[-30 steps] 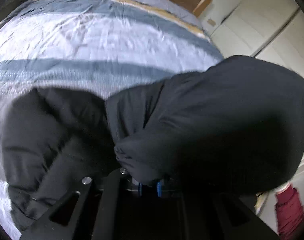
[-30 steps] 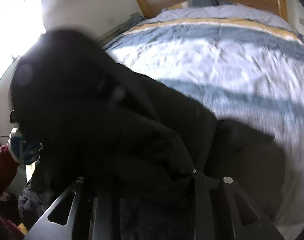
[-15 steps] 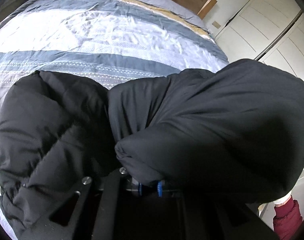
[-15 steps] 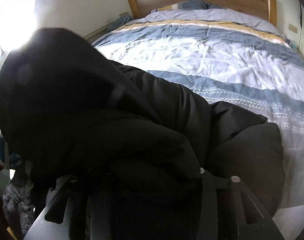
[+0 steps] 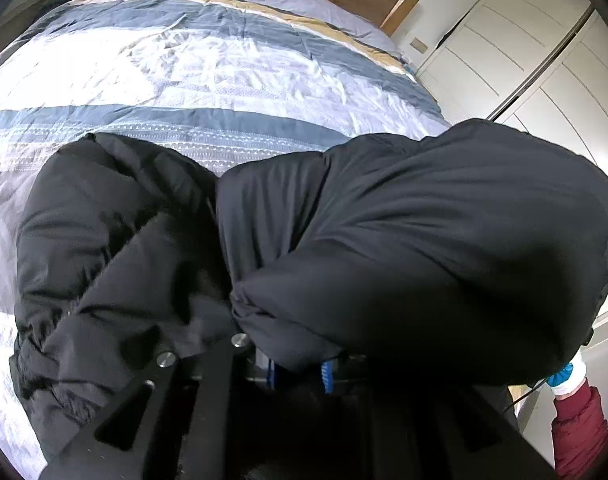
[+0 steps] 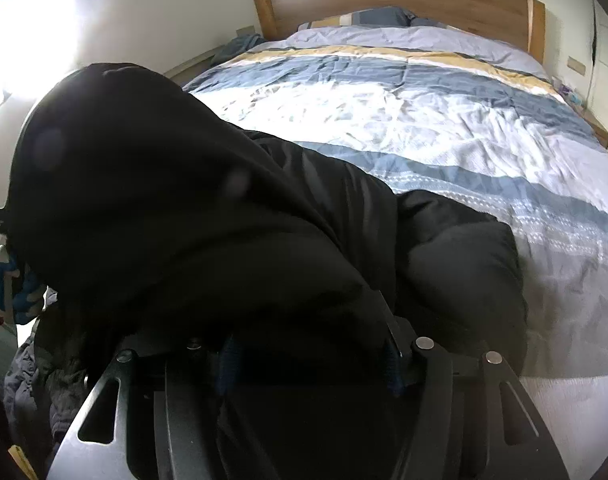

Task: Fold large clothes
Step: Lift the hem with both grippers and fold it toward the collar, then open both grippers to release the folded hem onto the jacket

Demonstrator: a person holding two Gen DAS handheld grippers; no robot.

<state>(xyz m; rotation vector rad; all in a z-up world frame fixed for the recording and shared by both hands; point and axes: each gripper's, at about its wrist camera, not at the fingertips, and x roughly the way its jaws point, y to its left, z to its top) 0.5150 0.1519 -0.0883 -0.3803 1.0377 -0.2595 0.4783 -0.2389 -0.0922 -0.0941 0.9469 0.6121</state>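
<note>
i'm at the near edge of the bed (image 6: 444, 128) with the black puffer jacket (image 5: 404, 240) bunched low in front of both cameras, its lower part resting on the striped duvet (image 5: 192, 80) and a big padded lobe heaped over my tools.

my left gripper (image 5: 298, 374) has its jaws just starting to part, with a roll of jacket wedged between the blue pads; they look close to together, and i can't tell for sure whether they grip it. my right gripper (image 6: 310, 364) is opening too, its jaws stand well apart, fabric lies between them, and the pads no longer seem to press on it.

what worries me: both sides are letting go while the padding is heaped up, not flat. i judge the puffy lobe could spring back and undo the fold, or slump toward me over the near edge of the bed. slippery shell fabric would help it slide. a pinch of cloth may also stay snagged on the left pads and drag the pile when i pull away.

the jacket's long axis seems to run left to right across the bed, along the near edge. which end is collar and which is hem i can't tell.
</note>
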